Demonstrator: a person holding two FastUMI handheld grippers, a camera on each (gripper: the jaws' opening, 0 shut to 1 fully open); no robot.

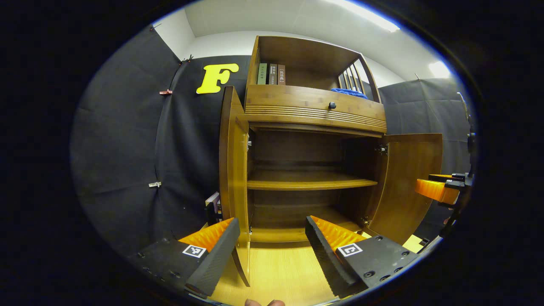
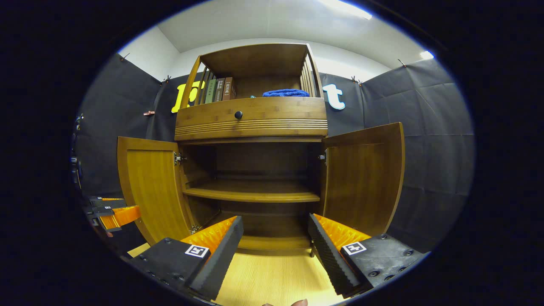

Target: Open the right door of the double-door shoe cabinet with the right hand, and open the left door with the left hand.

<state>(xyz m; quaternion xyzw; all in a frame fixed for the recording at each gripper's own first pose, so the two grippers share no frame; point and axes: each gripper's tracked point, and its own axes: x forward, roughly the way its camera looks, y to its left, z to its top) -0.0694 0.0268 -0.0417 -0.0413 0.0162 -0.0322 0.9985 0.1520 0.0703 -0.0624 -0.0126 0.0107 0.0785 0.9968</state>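
While both doors of the shoe cabinet (image 2: 255,170) stand swung wide, the left gripper (image 1: 272,242) and the right gripper (image 2: 276,242) hang level before its bare shelves, fingers spread apart and holding nothing, the left door (image 1: 233,170) edge-on between the left gripper's fingers.

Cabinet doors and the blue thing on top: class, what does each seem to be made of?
Left door and right door: likely bamboo or wood, glossy varnish, fine grain and sheen. Blue item: probably soft cloth, by its rumpled folds.
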